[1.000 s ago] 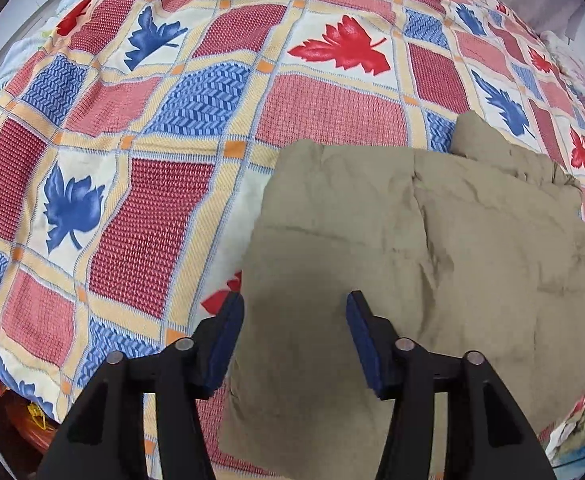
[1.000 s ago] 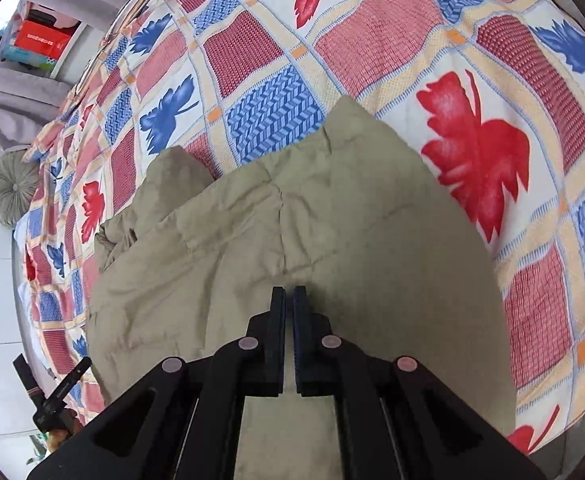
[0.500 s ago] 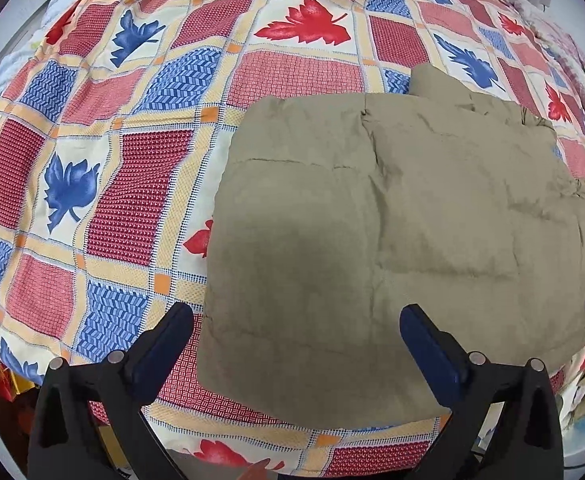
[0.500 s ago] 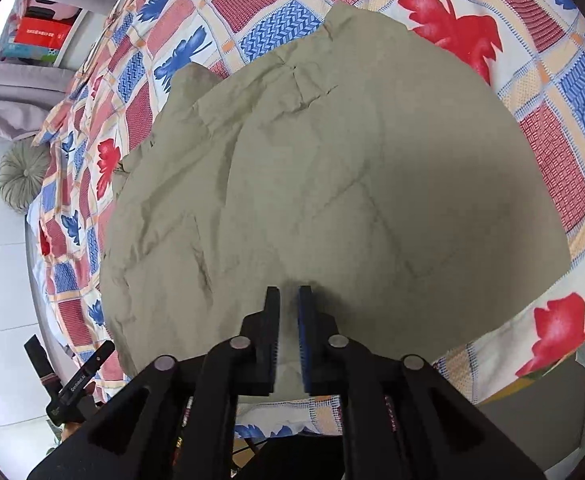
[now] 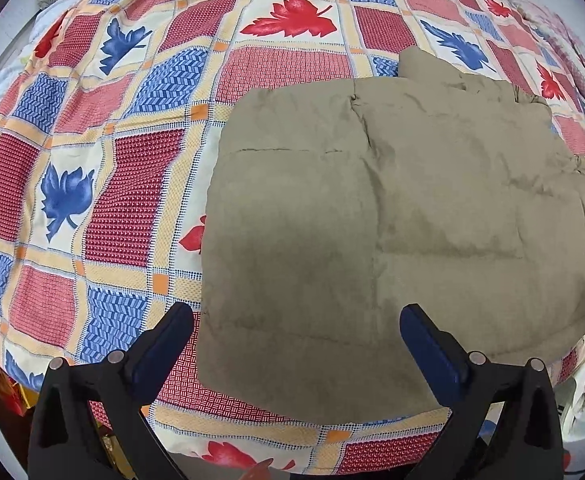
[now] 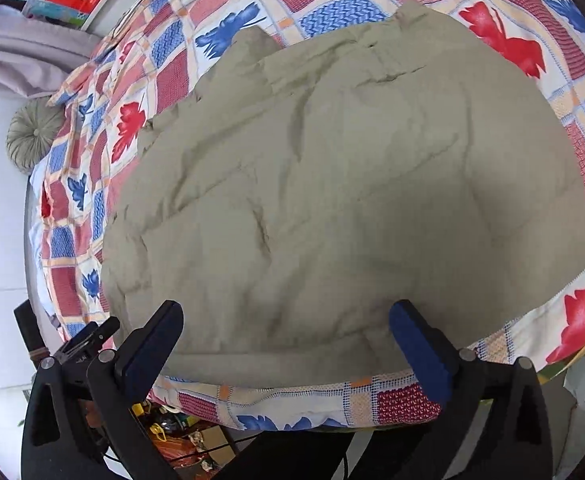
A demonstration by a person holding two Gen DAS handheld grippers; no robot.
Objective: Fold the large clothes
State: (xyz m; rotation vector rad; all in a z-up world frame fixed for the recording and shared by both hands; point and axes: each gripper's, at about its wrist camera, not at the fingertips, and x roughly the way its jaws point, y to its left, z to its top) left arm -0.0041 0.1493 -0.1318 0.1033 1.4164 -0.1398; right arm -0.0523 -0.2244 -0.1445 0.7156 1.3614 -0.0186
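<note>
An olive-green padded garment [image 5: 392, 216] lies folded into a rough rectangle on the bed, near its front edge; it also fills the right wrist view [image 6: 344, 200]. A rumpled part sticks out at its far edge [image 5: 424, 66]. My left gripper [image 5: 296, 332] is open and empty, held above the garment's near left corner. My right gripper [image 6: 286, 332] is open and empty, held above the garment's near edge. Neither touches the cloth.
The bed has a checked cover [image 5: 104, 184] with red and blue leaves. A round grey cushion [image 6: 32, 136] lies at the head end. A black clamp tool [image 6: 84, 340] and clutter on the floor [image 6: 180, 432] sit beyond the bed's front edge.
My right gripper was shut and has opened wide. My left gripper opened wider. Both have drawn back from the garment, which now lies flat and released.
</note>
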